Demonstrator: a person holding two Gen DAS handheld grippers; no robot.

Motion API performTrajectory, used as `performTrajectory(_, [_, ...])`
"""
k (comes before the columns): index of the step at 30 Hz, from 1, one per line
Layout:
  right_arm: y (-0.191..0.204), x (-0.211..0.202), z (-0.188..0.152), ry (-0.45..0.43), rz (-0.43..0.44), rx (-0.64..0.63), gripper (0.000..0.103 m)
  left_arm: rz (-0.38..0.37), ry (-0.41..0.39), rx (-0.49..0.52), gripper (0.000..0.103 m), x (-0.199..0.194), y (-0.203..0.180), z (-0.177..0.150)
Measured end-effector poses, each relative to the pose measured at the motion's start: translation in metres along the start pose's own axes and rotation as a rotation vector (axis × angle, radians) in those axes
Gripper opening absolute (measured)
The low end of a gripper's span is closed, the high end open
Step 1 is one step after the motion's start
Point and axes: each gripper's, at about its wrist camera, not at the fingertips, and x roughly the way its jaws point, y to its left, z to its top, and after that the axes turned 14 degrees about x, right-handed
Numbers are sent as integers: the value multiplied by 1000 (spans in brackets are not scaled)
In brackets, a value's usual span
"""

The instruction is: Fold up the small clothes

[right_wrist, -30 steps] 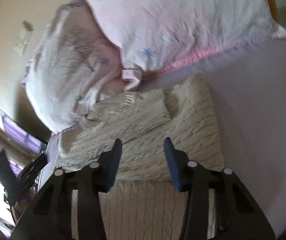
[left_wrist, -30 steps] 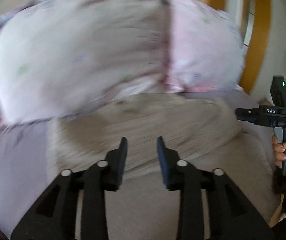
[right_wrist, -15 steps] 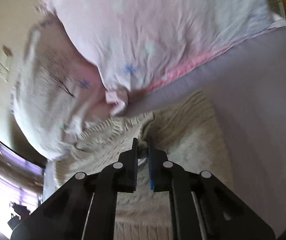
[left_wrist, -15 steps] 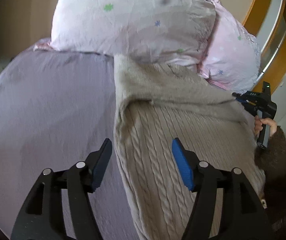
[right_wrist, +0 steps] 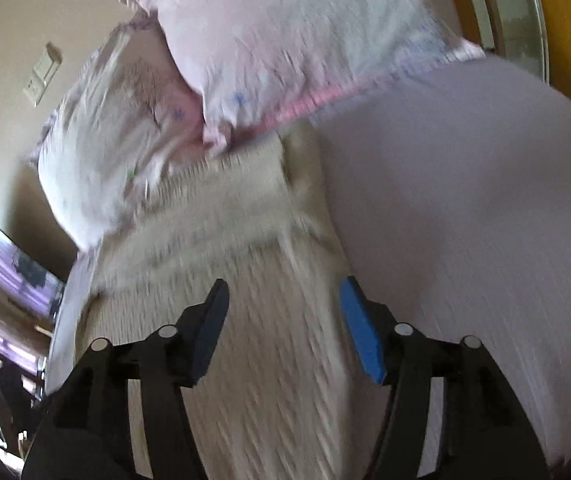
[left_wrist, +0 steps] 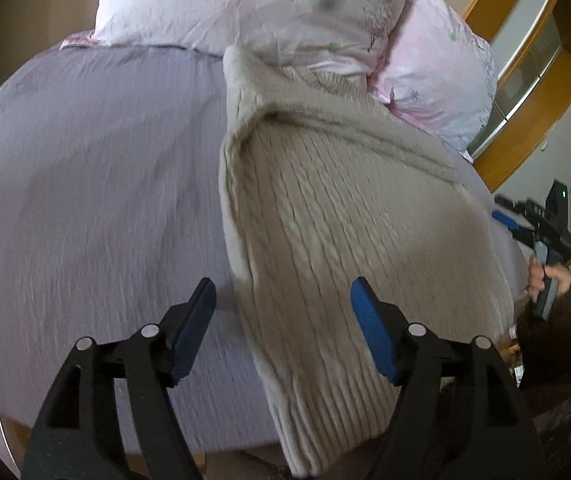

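Observation:
A cream cable-knit sweater (left_wrist: pixel 325 232) lies on the lilac bed sheet (left_wrist: pixel 85 184), its sleeves folded across its upper part below the pillows. It also shows in the right wrist view (right_wrist: pixel 253 320), blurred. My left gripper (left_wrist: pixel 283 308) is open and empty, hovering above the sweater's left edge near its hem. My right gripper (right_wrist: pixel 283 308) is open and empty above the sweater's right side. The right gripper also shows at the far right of the left wrist view (left_wrist: pixel 541 228), held in a hand.
Two pink-and-white pillows (left_wrist: pixel 269 8) lie against the wall at the head of the bed, touching the sweater's top. A yellow-framed window (left_wrist: pixel 533 56) is to the right. A screen (right_wrist: pixel 17 264) stands at the left in the right wrist view. The bed's near edge (left_wrist: pixel 205 448) is below my left gripper.
My right gripper was shut near the folded sleeve half a second ago; it has opened and pulled back. My left gripper has opened wider and drawn back toward the sweater's hem.

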Motion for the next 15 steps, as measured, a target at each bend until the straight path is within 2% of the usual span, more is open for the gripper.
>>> performTrajectory(4, [-22,-11,-36,75,5,39,45,-25,-14,-2,69,-10,-9,-17])
performTrajectory(7, [-28,-23,-64,115,66,40,40,-6,-17,15,65,-16,-19,-28])
performTrajectory(9, [-28,-28,-80,164,120,49,29,12,-9,18,56,-18,-24,-32])
performTrajectory(11, [-30,-31,-92,204,161,54,20,28,5,10,37,-19,-29,-35])
performTrajectory(12, [-32,-33,-99,229,177,50,11,27,11,5,31,-18,-29,-36])
performTrajectory(13, [-34,-34,-102,253,192,51,10,21,21,-5,16,-17,-28,-37])
performTrajectory(14, [-34,-35,-103,258,204,52,9,0,29,-16,11,-15,-27,-37])
performTrajectory(15, [-35,-38,-102,258,228,53,9,-6,24,-20,10,-15,-26,-37])
